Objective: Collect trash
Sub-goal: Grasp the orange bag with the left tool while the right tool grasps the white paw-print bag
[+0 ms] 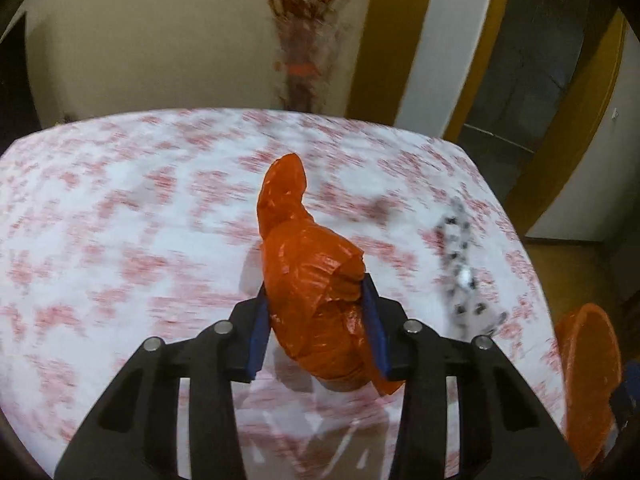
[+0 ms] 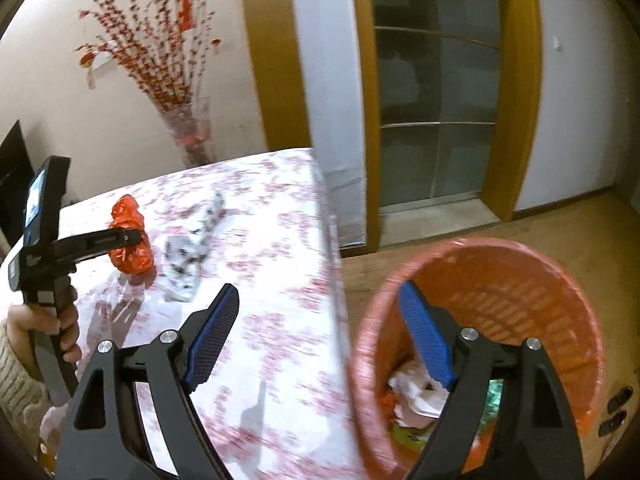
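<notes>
On the counter [image 1: 120,200], the left hand-held gripper [image 1: 316,332] clamps a crumpled orange bag [image 1: 312,280] beside a spotted wrapper [image 1: 460,276]. The right hand-held gripper [image 2: 320,340] gapes wide, empty, above the bin [image 2: 520,280] rim.

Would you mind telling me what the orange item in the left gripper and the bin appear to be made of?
The orange bag, clamped in the left gripper, looks like thin glossy plastic film: it crinkles and shows highlights. The bin seems to be a slotted plastic basket, probably lined with similar orange film.

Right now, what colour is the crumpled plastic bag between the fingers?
Orange-red crumpled plastic bag; clearest in the left wrist view.
</notes>
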Tool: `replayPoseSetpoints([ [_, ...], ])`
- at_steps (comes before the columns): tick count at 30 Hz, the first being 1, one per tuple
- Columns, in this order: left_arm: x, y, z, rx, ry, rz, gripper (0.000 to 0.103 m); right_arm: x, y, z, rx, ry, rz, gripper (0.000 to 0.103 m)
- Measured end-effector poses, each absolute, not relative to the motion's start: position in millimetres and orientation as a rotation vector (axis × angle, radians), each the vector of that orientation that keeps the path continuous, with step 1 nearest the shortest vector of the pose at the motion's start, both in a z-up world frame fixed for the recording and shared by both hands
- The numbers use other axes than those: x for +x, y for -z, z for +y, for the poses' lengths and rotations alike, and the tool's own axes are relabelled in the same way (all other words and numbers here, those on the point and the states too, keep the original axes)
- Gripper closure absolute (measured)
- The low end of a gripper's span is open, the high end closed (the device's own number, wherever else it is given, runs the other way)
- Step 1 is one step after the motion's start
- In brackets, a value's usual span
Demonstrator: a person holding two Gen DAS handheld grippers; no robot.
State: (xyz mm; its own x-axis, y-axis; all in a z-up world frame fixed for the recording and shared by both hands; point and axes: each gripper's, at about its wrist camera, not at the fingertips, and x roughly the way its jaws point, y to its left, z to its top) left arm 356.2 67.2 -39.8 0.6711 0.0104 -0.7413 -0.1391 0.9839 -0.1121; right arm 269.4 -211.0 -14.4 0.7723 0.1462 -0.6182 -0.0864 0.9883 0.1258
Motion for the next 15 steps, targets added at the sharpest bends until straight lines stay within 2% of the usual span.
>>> replayPoseSetpoints([
  [5, 333, 27, 116, -0.128, -0.174, 0.780, 0.061, 300, 22, -168, 0.107, -0.193, 0.711, 0.021],
  [9, 320, 22, 146, -0.101, -0.222, 0.754, 0.061, 331, 34, -132, 0.131, -0.234, 0.770, 0.038],
  [15, 309, 19, 183, -0.123, -0.254, 0.745, 0.060, 363, 43, -91, 0.115, -0.229, 0.806, 0.044],
])
